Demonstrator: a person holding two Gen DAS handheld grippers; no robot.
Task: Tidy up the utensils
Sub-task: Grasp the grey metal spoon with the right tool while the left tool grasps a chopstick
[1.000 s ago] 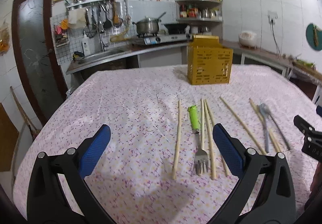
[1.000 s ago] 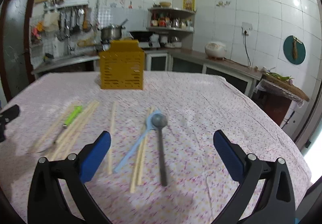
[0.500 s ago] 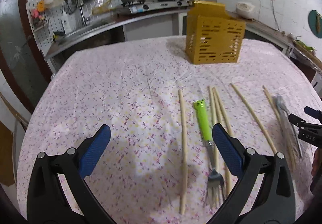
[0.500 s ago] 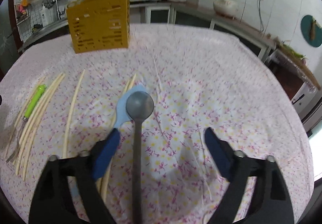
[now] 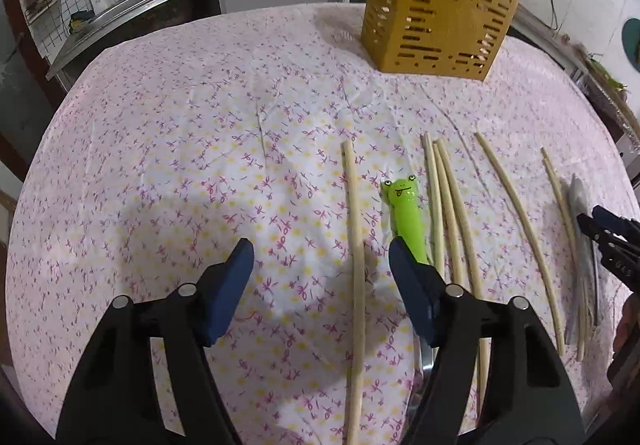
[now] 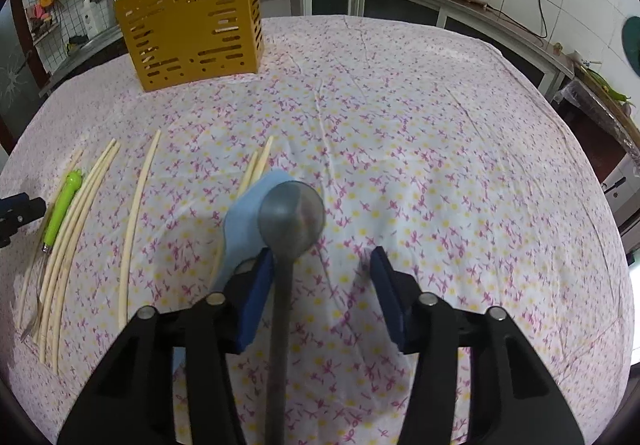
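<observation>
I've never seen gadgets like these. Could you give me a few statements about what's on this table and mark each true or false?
1. The yellow slotted plastic basket stands upright on the flowered tablecloth. True.
2. The green frog-faced fork handle sits inside the basket. False: it lies on the cloth among the pale wooden chopsticks.
3. The grey long-handled spoon lies between the right gripper's jaws. True.
4. A light blue spoon lies beside the grey one. True.
5. The left gripper is clamped shut. False: its jaws are apart.

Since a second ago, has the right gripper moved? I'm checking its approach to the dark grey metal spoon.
Yes. The right gripper came down toward the table, its closing jaws now straddling the dark grey metal spoon.
</observation>
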